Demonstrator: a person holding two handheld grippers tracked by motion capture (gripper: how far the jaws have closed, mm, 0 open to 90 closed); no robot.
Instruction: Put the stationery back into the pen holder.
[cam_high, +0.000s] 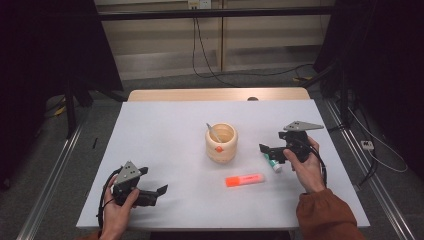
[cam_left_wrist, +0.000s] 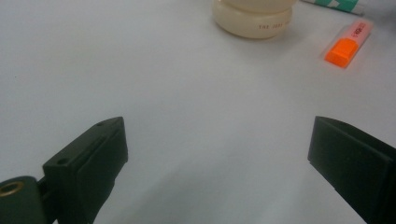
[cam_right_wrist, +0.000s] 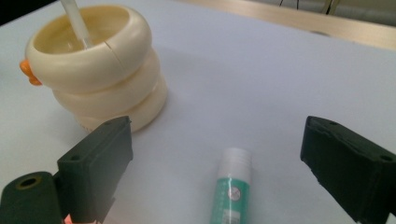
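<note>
- Table: white, bare around our work.
- Cream ringed pen holder: centre, one stick inside.
- Right gripper: jaws apart, straddling the glue stick (lying flat); closing off-centre could roll it away.
- Left gripper: jaws apart, idle.
- Orange highlighter: near front.

Each black hand-held gripper carries a grey triangular plate; sleeve seemingly rust-orange.
</note>
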